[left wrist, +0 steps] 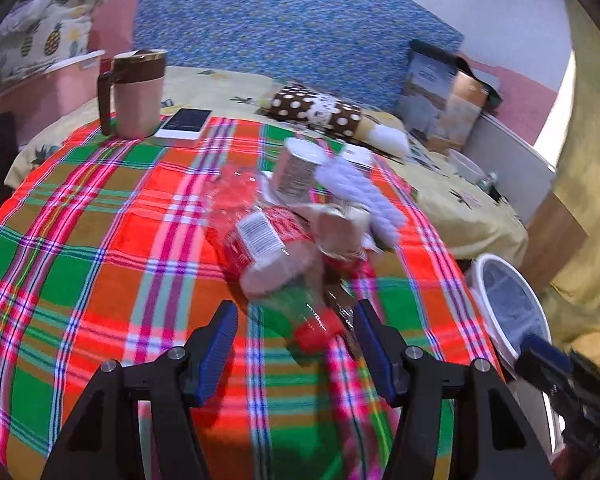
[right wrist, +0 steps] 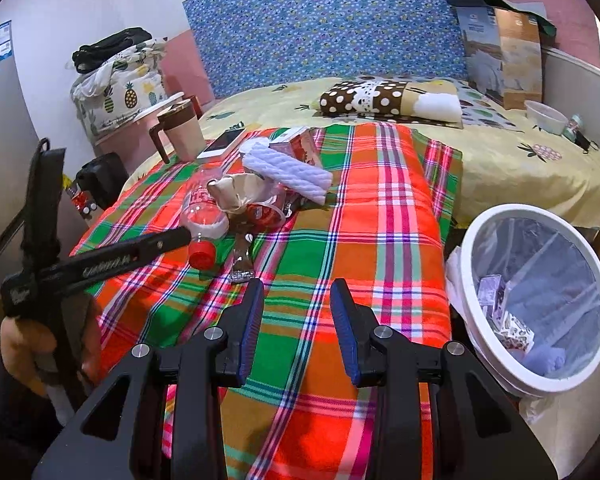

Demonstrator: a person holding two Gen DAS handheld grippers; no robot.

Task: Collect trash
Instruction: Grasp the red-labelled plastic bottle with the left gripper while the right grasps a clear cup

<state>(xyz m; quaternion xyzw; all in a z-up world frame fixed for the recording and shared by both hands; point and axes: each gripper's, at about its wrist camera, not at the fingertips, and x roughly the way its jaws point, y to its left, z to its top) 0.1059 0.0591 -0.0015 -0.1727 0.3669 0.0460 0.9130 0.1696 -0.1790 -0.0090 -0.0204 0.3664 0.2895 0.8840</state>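
A heap of trash lies on the plaid cloth (left wrist: 100,248): a clear plastic bottle (left wrist: 272,252) with a red cap (left wrist: 318,330), a crumpled beige wrapper (left wrist: 340,228), a paper cup (left wrist: 298,170) and a white ribbed roll (left wrist: 364,196). My left gripper (left wrist: 296,344) is open, its jaws either side of the bottle's capped end. In the right wrist view the bottle (right wrist: 204,220), the left gripper (right wrist: 180,236) and a flat foil wrapper (right wrist: 242,264) show. My right gripper (right wrist: 298,320) is open and empty over the cloth, left of the white-rimmed trash bin (right wrist: 536,300).
A pink mug (left wrist: 134,92) and a phone (left wrist: 184,122) stand at the cloth's far left. A dotted pillow (right wrist: 388,98), boxes (right wrist: 500,52) and a bowl (right wrist: 546,116) lie on the yellow bedsheet behind. The bin (left wrist: 508,304) holds some scraps.
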